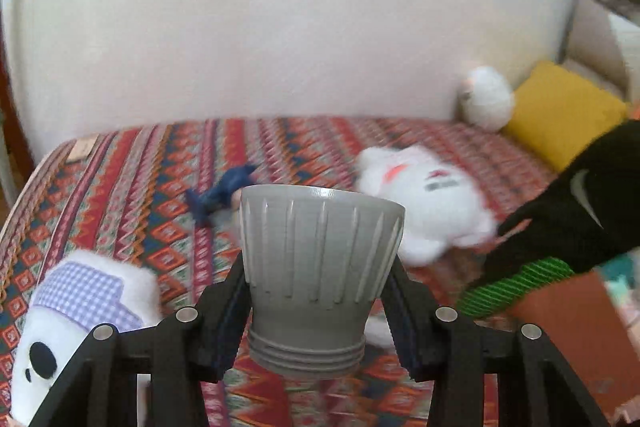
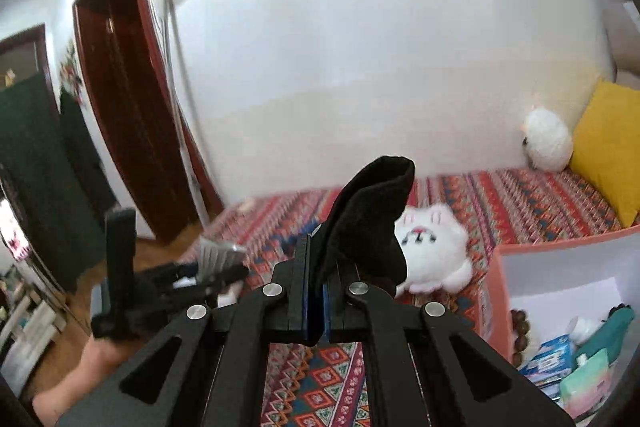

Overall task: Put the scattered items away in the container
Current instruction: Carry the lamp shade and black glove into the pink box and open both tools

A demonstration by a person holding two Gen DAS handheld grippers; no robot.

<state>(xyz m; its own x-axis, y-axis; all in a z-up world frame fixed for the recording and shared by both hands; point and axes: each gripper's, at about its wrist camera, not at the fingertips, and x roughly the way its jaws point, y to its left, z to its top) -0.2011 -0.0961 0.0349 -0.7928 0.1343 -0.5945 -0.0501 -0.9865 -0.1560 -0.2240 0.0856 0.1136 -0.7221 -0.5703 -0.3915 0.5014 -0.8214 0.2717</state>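
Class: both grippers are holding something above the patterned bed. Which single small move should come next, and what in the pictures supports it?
Probably swing the right gripper, shut on the black sock, rightward over the open pink box and release. The box sits close by, already holding items.

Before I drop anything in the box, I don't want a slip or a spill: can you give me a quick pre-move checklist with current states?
1. Left gripper shut on the grey cup: ok.
2. Right gripper shut on the black sock: ok.
3. Box open on top: ok.
4. Room left in the box: ok, white floor shows.
5. Sock directly over the box: not ok, box lies to the right.
6. Bed cleared: not ok, white plush and blue item remain.
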